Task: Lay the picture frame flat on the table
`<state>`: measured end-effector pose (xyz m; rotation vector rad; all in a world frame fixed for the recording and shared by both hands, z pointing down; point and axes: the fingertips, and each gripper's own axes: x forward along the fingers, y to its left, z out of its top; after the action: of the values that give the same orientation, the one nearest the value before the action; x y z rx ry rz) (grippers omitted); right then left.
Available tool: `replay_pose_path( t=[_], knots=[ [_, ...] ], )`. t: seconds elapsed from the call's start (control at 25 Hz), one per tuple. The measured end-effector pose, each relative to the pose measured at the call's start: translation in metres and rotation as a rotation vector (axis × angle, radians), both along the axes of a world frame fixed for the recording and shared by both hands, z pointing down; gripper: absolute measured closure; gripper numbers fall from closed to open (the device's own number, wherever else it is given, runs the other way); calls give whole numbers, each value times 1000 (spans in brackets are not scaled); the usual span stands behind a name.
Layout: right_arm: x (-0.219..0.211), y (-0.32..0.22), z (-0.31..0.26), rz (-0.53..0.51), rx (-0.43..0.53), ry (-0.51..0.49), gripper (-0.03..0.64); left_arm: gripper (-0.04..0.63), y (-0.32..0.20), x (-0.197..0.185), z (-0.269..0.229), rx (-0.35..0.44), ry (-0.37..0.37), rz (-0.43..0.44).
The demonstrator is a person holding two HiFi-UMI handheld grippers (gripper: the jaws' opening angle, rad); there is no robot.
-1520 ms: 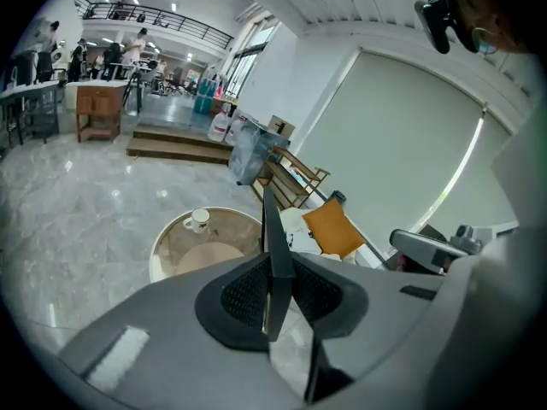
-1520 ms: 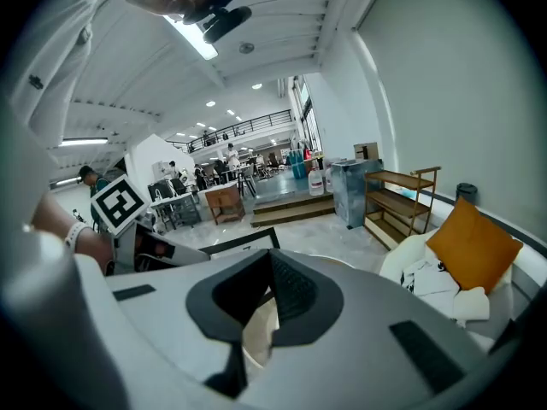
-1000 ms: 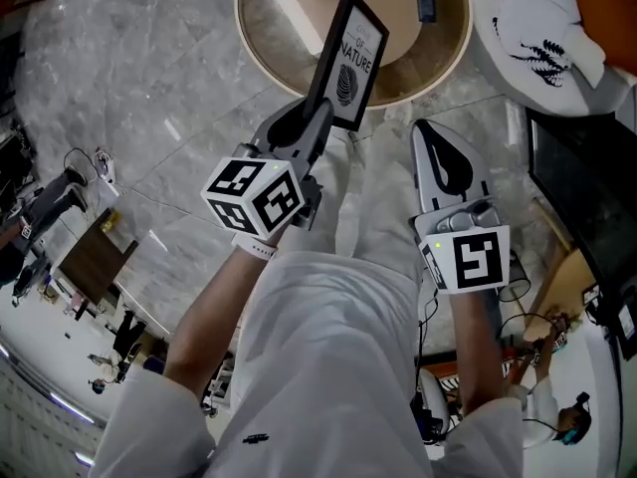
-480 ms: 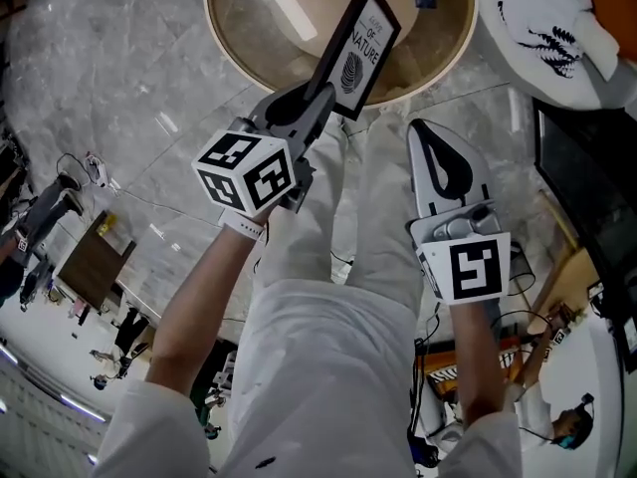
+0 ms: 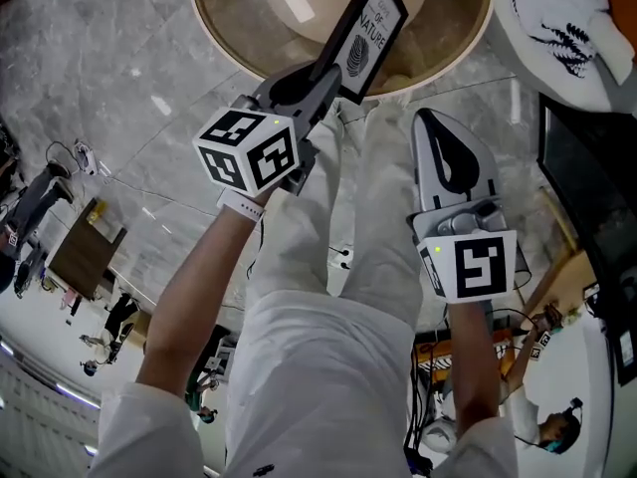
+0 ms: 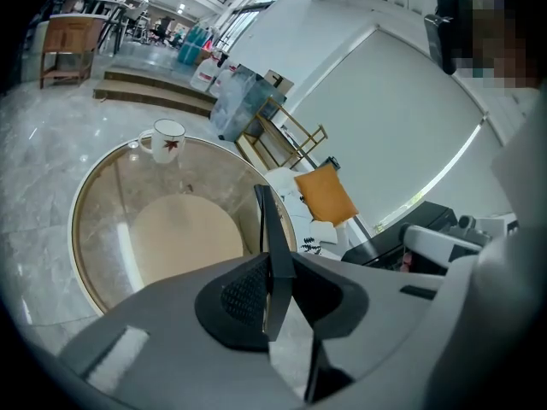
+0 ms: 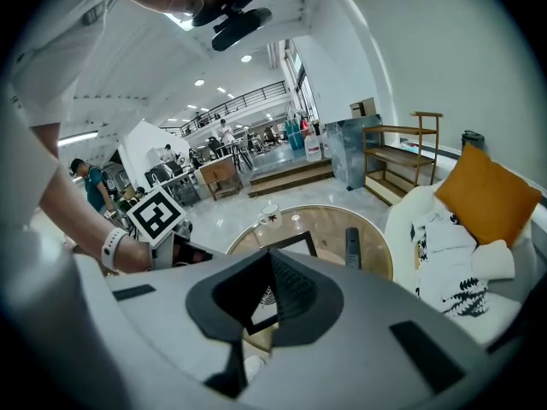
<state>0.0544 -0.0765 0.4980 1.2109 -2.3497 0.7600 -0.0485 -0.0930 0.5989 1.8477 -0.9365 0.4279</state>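
A black picture frame [image 5: 370, 30] with a white nature print is held up at a tilt over the near rim of the round glass table [image 5: 254, 18]. My left gripper [image 5: 333, 73] is shut on the frame's lower edge. In the left gripper view the frame [image 6: 273, 263] shows edge-on between the pads, with the table [image 6: 102, 229] beyond it. My right gripper [image 5: 428, 125] hangs to the right over the person's white trousers, shut and holding nothing. Its own view looks past its gripper [image 7: 270, 259] at the frame [image 7: 293, 244] and table [image 7: 342, 220].
A white mug [image 6: 167, 139] stands at the table's far side and a black remote [image 7: 351, 246] lies near its right edge. A white sofa with a leaf-print cushion [image 5: 562, 18] and an orange cushion [image 7: 491, 195] are on the right. Marble floor surrounds the table.
My left gripper has carried the frame forward, further over the table's near rim, still tilted. The right gripper has hardly moved.
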Motion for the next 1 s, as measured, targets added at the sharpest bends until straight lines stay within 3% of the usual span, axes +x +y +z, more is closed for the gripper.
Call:
replay_pose_path(
  t=[0.4, 1.0],
  knots=[
    [2, 6, 27, -21, -19, 15, 614, 528, -5, 0, 34, 4, 12, -8],
    [-3, 9, 41, -23, -39, 7, 612, 526, 3, -5, 65, 27, -71, 12]
  ],
)
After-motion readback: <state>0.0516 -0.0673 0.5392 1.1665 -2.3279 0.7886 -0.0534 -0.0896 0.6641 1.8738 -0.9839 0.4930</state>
